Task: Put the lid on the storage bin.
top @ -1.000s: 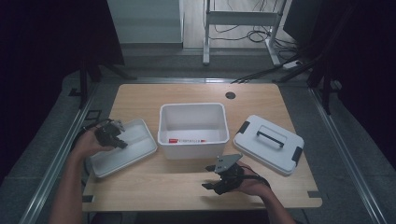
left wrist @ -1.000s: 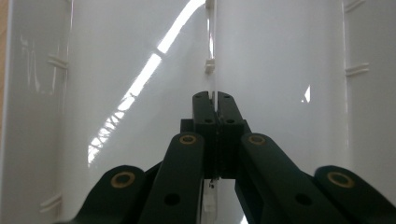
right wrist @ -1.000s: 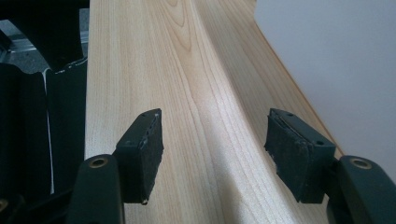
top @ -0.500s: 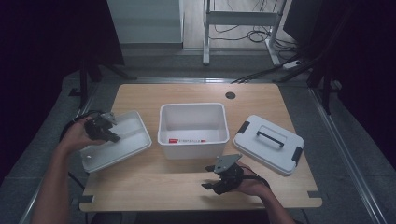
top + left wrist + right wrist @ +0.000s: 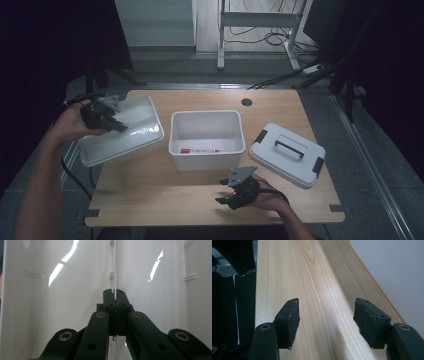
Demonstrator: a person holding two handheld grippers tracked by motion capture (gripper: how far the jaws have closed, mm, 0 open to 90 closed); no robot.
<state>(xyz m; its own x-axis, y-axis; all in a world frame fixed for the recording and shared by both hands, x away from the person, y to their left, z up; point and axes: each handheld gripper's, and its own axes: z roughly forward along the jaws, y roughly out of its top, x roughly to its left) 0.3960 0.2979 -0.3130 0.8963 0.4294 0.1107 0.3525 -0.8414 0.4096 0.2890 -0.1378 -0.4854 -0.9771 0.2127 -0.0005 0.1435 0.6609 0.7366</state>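
Raised and tilted off the table [image 5: 150,185] since the earlier frame, tray [image 5: 122,132] is clamped by its rim in left gripper [image 5: 102,114] beside bin [image 5: 207,137]; right gripper [image 5: 239,192] rests released; lifting underway, placement over bin judged next.

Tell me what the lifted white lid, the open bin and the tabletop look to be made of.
White lid in the left gripper: likely glossy moulded plastic, with sharp light streaks and thin ribs. Open bin: apparently the same smooth white plastic, slightly duller. Tabletop: pale wood or wood-look laminate, matte; grain lines show, real wood uncertain.
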